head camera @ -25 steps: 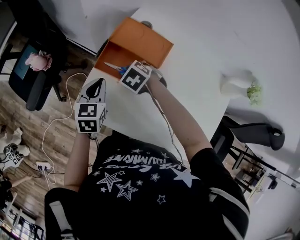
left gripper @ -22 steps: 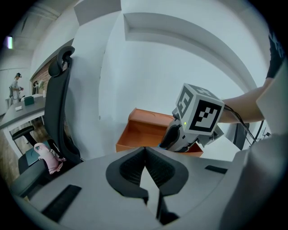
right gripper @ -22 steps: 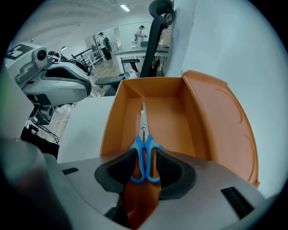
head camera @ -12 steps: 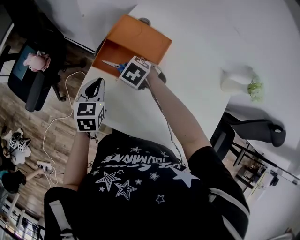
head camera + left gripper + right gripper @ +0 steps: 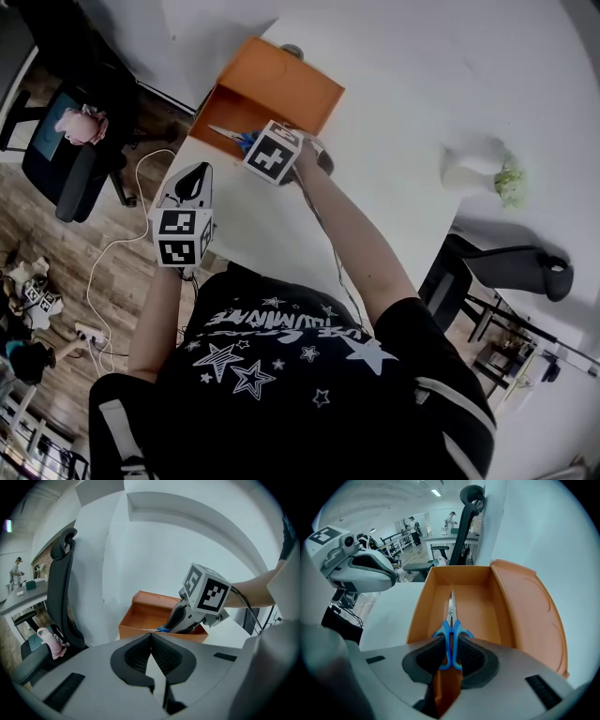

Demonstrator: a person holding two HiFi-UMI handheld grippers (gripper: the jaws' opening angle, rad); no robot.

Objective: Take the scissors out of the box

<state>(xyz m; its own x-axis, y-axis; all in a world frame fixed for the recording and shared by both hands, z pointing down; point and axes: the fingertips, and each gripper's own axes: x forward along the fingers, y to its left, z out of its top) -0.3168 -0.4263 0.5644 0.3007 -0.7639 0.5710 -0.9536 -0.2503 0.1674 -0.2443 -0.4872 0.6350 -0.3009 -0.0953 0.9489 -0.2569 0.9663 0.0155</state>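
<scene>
Left of the box, by the table edge, left gripper hangs idle. Its jaws are pressed together tip to tip with nothing between them. It points toward the box and is well apart from it.

Next right is the orange box, open, with its lid swung back onto the white table. The scissors lie flat on the box floor near the middle. The blue handle loops face the near wall and the steel blades, shut, point at the far wall.

Right gripper reaches steeply down into the box with its jaws closing on the handle loops. One ribbed pad sits on each outer side, and both look to be in contact with the plastic.

Handling, as a judgement:
- The scissors are light and stiff, with smooth hard plastic loops and thin pointed blades.
- A hold at the loops is fine for weight, but the blades may swing down on the lift.
- The rounded loops could slide between the pads, so a firm squeeze and a straight, slow lift are needed to clear the near wall.
- Taking it closer to the pivot would be steadier.
- The box looks light and may shift or tip, and the left gripper is free to steady it.

Far right is a white vase-like object with green on it, well apart and not involved.
</scene>
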